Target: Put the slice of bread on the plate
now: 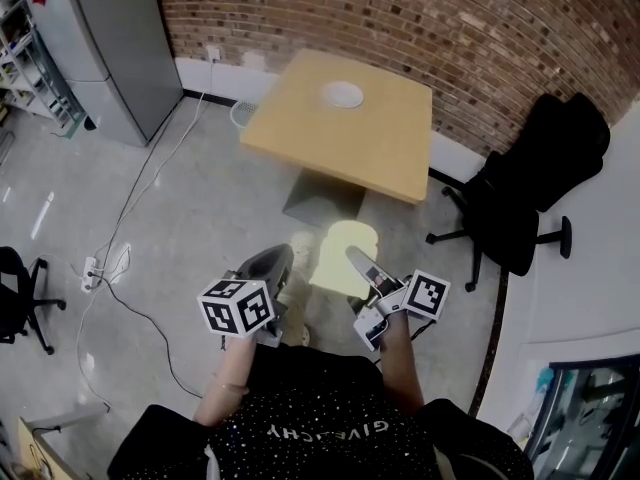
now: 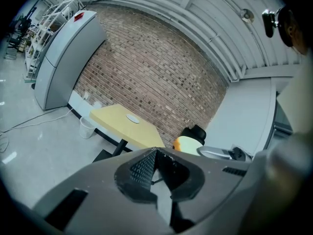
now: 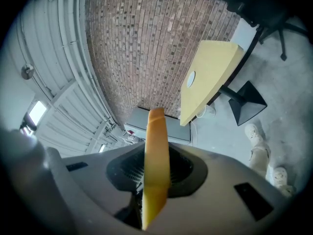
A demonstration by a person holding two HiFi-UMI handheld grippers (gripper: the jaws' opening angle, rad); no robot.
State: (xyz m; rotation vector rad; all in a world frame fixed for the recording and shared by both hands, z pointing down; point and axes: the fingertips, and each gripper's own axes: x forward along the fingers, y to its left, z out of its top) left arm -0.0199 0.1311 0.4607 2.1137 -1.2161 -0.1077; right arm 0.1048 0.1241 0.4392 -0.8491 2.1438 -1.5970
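Observation:
A pale slice of bread point(image 1: 343, 256) hangs over the floor in front of me, with my right gripper point(image 1: 356, 260) shut on it. In the right gripper view the bread point(image 3: 156, 151) stands edge-on between the two jaws. My left gripper point(image 1: 276, 259) is level beside it at the left, shut with nothing in it; its jaw tips meet in the left gripper view point(image 2: 155, 153). The white plate point(image 1: 341, 95) lies on the far part of a yellow table point(image 1: 380, 158), well ahead of both grippers. It also shows small as the plate point(image 2: 132, 118) and the plate point(image 3: 190, 79).
A black office chair point(image 1: 520, 203) stands right of the table, and a grey cabinet point(image 1: 100, 48) at the far left by the brick wall. A cable and power strip point(image 1: 92, 268) lie on the floor at left. A white bin point(image 2: 86, 127) sits beside the table.

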